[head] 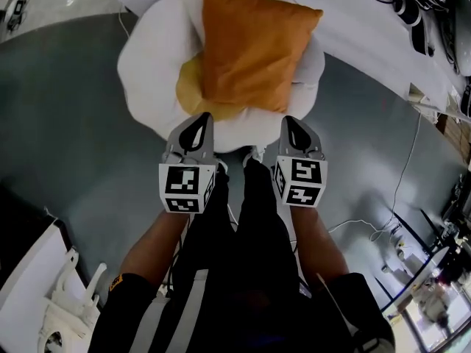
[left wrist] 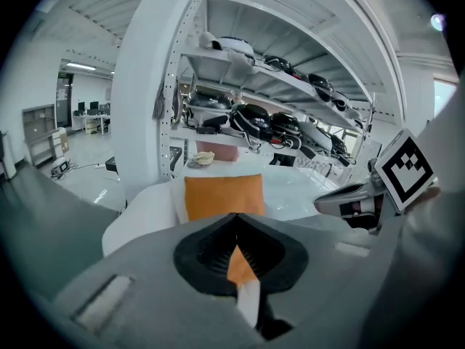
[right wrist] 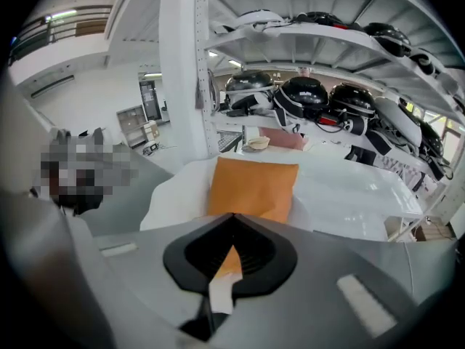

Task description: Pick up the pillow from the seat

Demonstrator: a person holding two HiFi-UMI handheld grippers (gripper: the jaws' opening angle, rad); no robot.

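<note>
An orange pillow [head: 254,50] lies on a round white seat [head: 147,72], partly over a yellow cushion [head: 191,88]. My left gripper [head: 197,120] and right gripper [head: 292,122] hover side by side at the seat's near edge, just short of the pillow. Both are shut, with nothing between the jaws. In the left gripper view the pillow [left wrist: 221,195] stands ahead of the closed left gripper [left wrist: 234,218], with the right gripper [left wrist: 356,198] off to the side. The right gripper view shows the pillow [right wrist: 254,186] straight ahead of the closed right gripper [right wrist: 232,218].
White shelves holding several dark helmets [right wrist: 305,97] rise behind the seat. Grey floor surrounds the seat, with a white cable [head: 401,190] trailing at the right. A white cabinet [head: 29,285] sits at the lower left. The person's legs [head: 254,219] stand below the grippers.
</note>
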